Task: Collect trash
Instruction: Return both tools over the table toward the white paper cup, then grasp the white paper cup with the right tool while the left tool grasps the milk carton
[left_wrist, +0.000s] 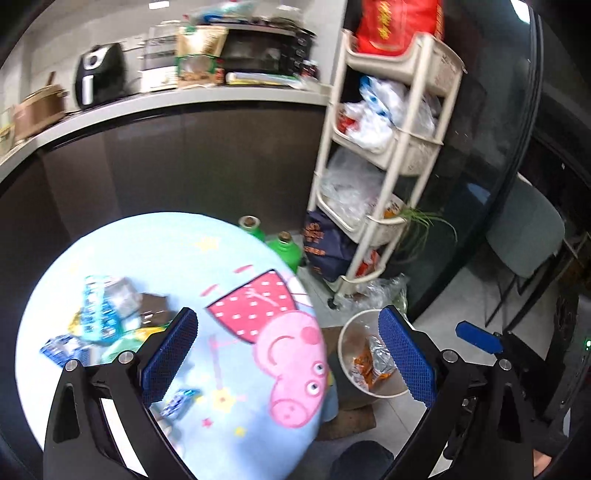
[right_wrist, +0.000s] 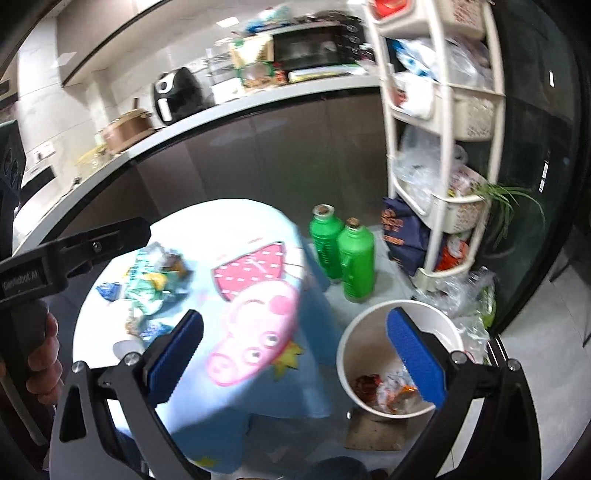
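A pile of crumpled snack wrappers lies on the left part of a light-blue stool with a pink pig picture; it also shows in the right wrist view. A small blue wrapper lies near my left finger. A white bin with several wrappers inside stands on the floor right of the stool, also in the right wrist view. My left gripper is open and empty above the stool's right edge. My right gripper is open and empty between stool and bin.
Two green bottles stand behind the stool. A cream tiered rack full of plastic bags stands at the right, with bags on the floor by it. A dark counter with appliances runs behind. A grey chair is far right.
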